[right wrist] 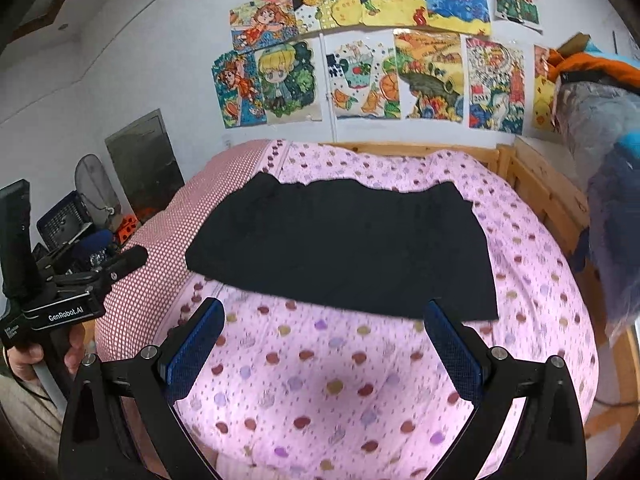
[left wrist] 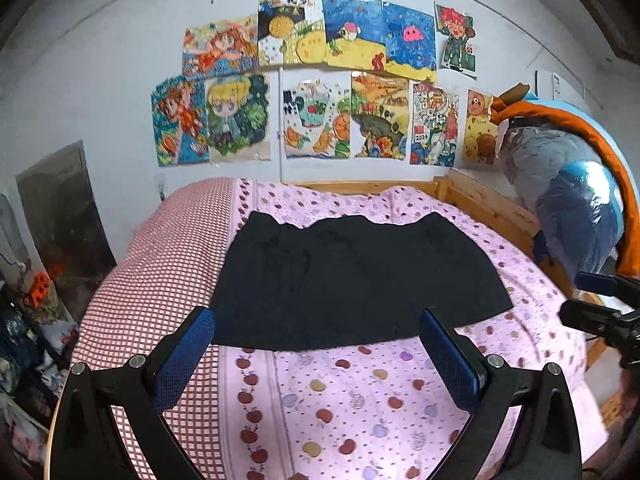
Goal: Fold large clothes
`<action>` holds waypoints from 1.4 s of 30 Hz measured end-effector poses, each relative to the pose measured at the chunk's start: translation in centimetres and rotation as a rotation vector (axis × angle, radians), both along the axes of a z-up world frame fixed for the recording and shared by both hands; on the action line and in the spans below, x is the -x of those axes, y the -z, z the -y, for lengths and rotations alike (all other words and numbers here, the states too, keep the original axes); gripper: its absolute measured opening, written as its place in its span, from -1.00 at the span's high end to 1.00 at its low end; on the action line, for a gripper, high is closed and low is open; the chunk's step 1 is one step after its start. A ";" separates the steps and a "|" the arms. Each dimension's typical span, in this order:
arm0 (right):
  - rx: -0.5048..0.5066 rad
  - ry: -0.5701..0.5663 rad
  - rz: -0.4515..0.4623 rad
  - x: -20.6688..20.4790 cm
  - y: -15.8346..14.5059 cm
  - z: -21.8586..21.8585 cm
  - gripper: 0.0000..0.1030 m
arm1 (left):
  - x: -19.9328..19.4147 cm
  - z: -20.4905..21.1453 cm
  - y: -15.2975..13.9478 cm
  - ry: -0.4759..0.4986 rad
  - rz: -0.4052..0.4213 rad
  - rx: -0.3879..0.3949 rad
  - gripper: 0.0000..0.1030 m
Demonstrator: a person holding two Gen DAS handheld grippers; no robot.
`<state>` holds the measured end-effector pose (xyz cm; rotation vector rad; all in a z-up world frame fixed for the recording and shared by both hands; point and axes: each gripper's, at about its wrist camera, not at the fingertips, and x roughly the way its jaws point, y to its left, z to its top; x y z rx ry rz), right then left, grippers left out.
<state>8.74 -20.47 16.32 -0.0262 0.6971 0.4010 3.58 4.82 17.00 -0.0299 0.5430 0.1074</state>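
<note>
From the left wrist view, the left tool [left wrist: 316,332] hangs above the near part of the bed, its blue-padded fingers [left wrist: 188,356] spread wide with nothing between them. Just beyond the fingertips lies the black garment [left wrist: 352,280], spread flat on the pink apple-print bedsheet [left wrist: 344,408]. It forms a wide trapezoid, broader at the near edge, with a wavy far edge and faint creases across its surface. Its left side reaches the red-checked strip [left wrist: 160,280] of the bedding. The right tool [left wrist: 600,312] shows at the right edge.

From the right wrist view, the right tool [right wrist: 324,328] is likewise released, fingers apart and empty, above the sheet. The garment [right wrist: 340,248] lies flat ahead, its near right corner just beside the right finger. At the left, a hand [right wrist: 24,360] holds the left tool [right wrist: 80,280].
</note>
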 end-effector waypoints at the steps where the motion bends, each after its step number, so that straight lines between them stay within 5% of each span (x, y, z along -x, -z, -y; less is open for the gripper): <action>1: 0.000 0.012 -0.008 0.3 0.4 0.2 -0.91 | 0.2 0.1 0.4 0.002 -0.004 -0.008 -0.99; 23: 0.011 0.127 -0.028 0.0 8.5 0.2 -0.91 | 0.0 0.3 5.4 0.049 -0.111 -0.046 -0.99; 28: 0.058 0.090 0.024 0.2 8.8 -0.7 -0.91 | -0.4 1.5 7.0 0.048 -0.097 -0.139 -0.99; 42: 0.093 0.075 0.033 -0.4 9.2 -1.6 -0.91 | -0.2 1.9 7.2 0.099 -0.047 -0.134 -0.99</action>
